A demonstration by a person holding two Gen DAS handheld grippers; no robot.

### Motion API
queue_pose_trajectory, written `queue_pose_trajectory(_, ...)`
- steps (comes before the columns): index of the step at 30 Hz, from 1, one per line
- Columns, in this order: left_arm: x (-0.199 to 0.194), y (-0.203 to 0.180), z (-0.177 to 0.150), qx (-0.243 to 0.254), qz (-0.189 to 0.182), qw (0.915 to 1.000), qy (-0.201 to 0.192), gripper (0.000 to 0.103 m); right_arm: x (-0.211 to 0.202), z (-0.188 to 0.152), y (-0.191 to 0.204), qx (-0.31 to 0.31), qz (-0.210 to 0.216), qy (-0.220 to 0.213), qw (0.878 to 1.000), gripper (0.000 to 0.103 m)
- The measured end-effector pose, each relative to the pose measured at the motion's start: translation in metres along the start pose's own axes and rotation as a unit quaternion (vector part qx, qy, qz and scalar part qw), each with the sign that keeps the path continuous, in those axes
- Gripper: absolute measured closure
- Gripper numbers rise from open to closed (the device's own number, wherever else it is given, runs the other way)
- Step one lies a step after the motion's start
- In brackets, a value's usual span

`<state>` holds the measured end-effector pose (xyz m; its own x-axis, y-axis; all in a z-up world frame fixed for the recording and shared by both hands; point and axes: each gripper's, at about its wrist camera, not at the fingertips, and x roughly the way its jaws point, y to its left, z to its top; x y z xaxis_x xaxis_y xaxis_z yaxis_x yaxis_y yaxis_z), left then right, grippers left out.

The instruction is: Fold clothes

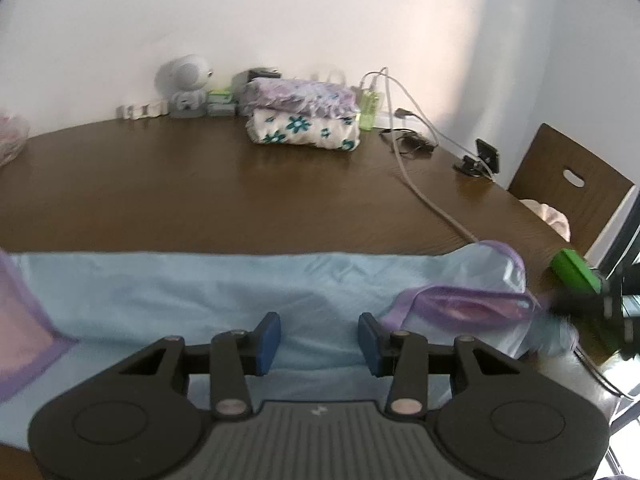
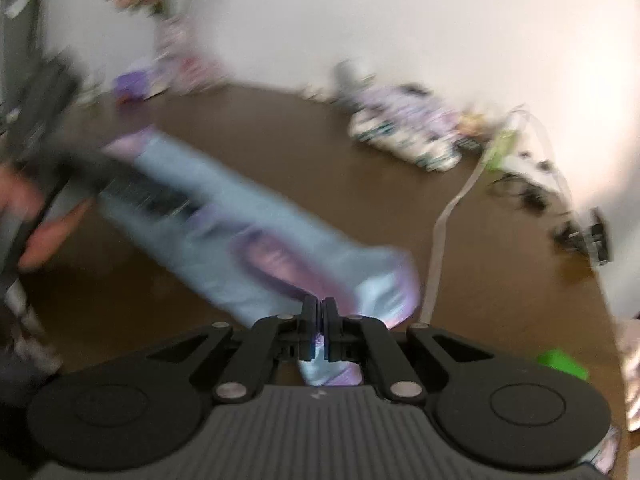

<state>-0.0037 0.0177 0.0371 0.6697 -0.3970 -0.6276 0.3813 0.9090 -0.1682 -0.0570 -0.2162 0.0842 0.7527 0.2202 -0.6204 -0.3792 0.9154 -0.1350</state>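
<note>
A light blue garment (image 1: 208, 292) with purple trim lies spread along the near edge of the brown table (image 1: 200, 184). My left gripper (image 1: 319, 338) hovers open just above its middle, nothing between the blue pads. At the garment's right end the purple neckline (image 1: 472, 308) is lifted. The right wrist view is blurred by motion: my right gripper (image 2: 319, 326) is shut on a fold of the blue garment (image 2: 248, 216), near its purple-edged end. The left gripper's dark body (image 2: 132, 188) shows over the cloth at far left, with a hand (image 2: 44, 232) beside it.
Two folded floral garments (image 1: 304, 114) are stacked at the back of the table by the wall. Beside them stand a small white robot toy (image 1: 186, 84) and a green bottle (image 1: 370, 110). Cables (image 1: 416, 184) run across the right side. A wooden chair (image 1: 568, 184) stands at the right.
</note>
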Motion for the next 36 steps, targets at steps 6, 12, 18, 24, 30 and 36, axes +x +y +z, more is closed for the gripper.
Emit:
queue_pose_trajectory(6,-0.005,0.003,-0.005,-0.002,0.0,0.9999,-0.012,0.061,0.025,-0.004,-0.001,-0.02,-0.112,0.005,0.994,0.063)
queue_pose_trajectory(12,-0.005,0.005,-0.006,-0.009,-0.005,0.9998,-0.017,0.06,-0.026,-0.011,-0.014,0.091,-0.009,-0.038,0.995,0.085)
queue_pose_trajectory(18,-0.006,0.001,-0.008,-0.005,0.006,0.9998,-0.018,0.06,0.016,-0.03,-0.018,0.144,0.001,0.0,0.99,0.093)
queue_pose_trajectory(24,-0.031,0.037,-0.008,-0.024,0.079,0.9958,-0.039,0.06,0.017,-0.027,-0.034,0.188,-0.072,-0.014,0.979,0.083)
queue_pose_trajectory(30,-0.054,0.08,-0.009,-0.055,0.154,0.985,-0.054,0.056,0.023,-0.027,-0.023,0.214,-0.068,-0.025,0.974,0.061)
queue_pose_trajectory(36,-0.055,0.109,-0.021,-0.108,0.173,0.978,-0.044,0.058,0.05,-0.024,-0.019,0.227,-0.08,-0.029,0.97,0.07)
